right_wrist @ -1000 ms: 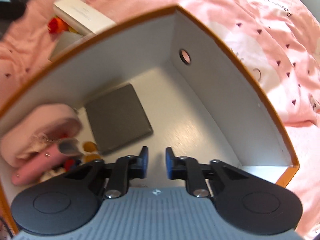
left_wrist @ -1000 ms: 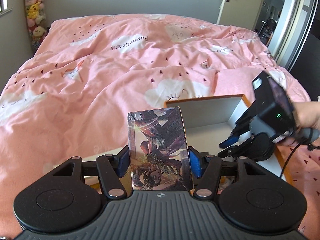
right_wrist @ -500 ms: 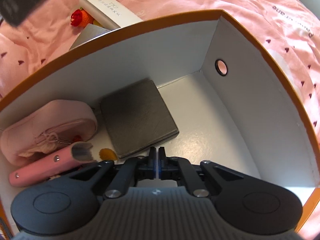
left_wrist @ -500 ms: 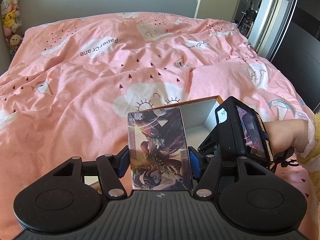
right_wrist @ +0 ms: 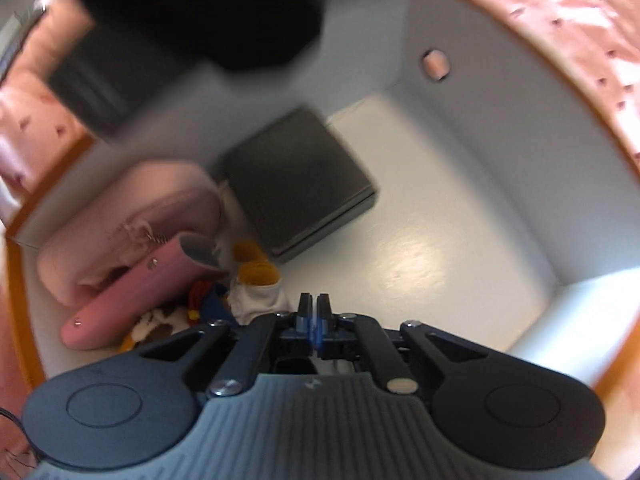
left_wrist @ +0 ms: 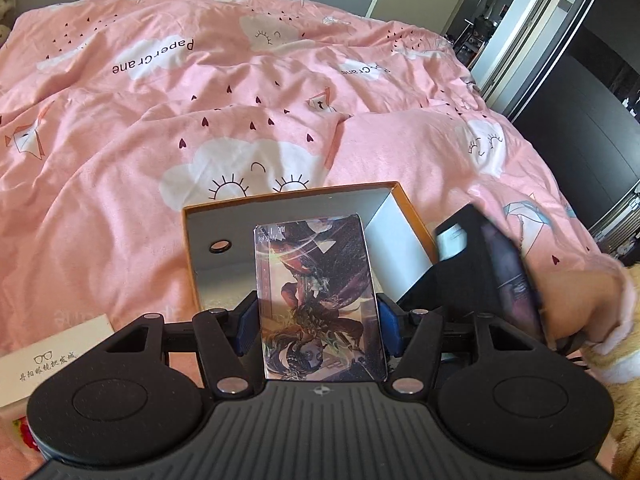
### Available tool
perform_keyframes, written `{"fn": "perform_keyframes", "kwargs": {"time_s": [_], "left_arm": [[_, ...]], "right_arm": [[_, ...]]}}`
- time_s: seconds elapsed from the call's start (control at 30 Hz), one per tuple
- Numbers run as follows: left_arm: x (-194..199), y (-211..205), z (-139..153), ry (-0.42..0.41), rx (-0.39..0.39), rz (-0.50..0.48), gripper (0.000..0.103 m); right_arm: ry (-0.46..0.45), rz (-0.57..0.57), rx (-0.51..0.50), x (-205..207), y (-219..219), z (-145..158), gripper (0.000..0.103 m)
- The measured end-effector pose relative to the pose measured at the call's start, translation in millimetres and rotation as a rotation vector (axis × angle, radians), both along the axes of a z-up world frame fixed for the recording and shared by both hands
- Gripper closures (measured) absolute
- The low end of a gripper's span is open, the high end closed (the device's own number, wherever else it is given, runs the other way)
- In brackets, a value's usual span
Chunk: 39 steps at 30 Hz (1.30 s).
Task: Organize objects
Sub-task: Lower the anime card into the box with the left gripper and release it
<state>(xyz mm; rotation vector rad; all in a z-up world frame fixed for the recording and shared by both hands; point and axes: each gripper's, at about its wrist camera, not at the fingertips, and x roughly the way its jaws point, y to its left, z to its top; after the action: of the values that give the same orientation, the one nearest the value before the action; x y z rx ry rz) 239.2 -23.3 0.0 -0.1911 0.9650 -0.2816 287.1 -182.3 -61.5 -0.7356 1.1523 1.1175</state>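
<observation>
The left hand-held gripper [left_wrist: 318, 326] grips an illustrated glossy card [left_wrist: 318, 300], not yet boxed; the right hand-held gripper [right_wrist: 314, 312] is closed and empty over the orange-rimmed white cardboard box [left_wrist: 288, 192], already holding a dark grey square case [right_wrist: 298, 184]; a white paper card [left_wrist: 52, 360] waits on the bed

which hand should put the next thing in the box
Left. The left gripper already clamps the illustrated card just before the orange-rimmed box; the right gripper is shut and empty.

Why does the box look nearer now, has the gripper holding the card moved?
Yes. The left gripper, shut on the card, has come closer over the box.
</observation>
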Motion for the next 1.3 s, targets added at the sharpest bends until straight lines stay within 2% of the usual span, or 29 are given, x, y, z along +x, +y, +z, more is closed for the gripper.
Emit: {"fn": "perform_keyframes", "kwargs": {"time_s": [0.17,0.3,0.4,0.7,0.9,1.03,1.13,1.3], "left_arm": [[7.8,-12.1,-13.6,0.042,-0.03,-0.002,0.035],[18.0,-27.5,-36.8,0.111,-0.079,0.003,0.035],[26.7,-33.9,-54.9,0.176,-0.091,0.036,0.035],[41.4,-37.4,-89.8,0.285,-0.1,0.121,0.035],[41.8,-38.2,-102.2,0.341,-0.077,0.124,0.035],[41.4,-39.0,-101.6,0.331,-0.077,0.115,0.033],[41.7,-36.4,-99.7,0.33,-0.098,0.116,0.029],[37.5,-24.0,-80.0,0.278,-0.113,0.099,0.033]], "right_arm": [[-0.101,-0.108,0.056,7.2,-29.0,41.6,0.099],[-0.143,-0.114,0.072,2.3,-43.3,58.7,0.097],[-0.161,-0.092,0.049,-5.2,-47.0,56.5,0.095],[-0.21,-0.038,0.009,-6.0,-42.3,48.7,0.095],[-0.21,-0.005,-0.01,-8.8,-37.8,41.8,0.093],[-0.209,0.019,-0.014,-11.4,-36.5,40.1,0.082],[-0.212,0.021,-0.027,-12.1,-35.9,39.2,0.082],[-0.217,-0.024,-0.052,-8.5,-34.2,38.5,0.082]]}}
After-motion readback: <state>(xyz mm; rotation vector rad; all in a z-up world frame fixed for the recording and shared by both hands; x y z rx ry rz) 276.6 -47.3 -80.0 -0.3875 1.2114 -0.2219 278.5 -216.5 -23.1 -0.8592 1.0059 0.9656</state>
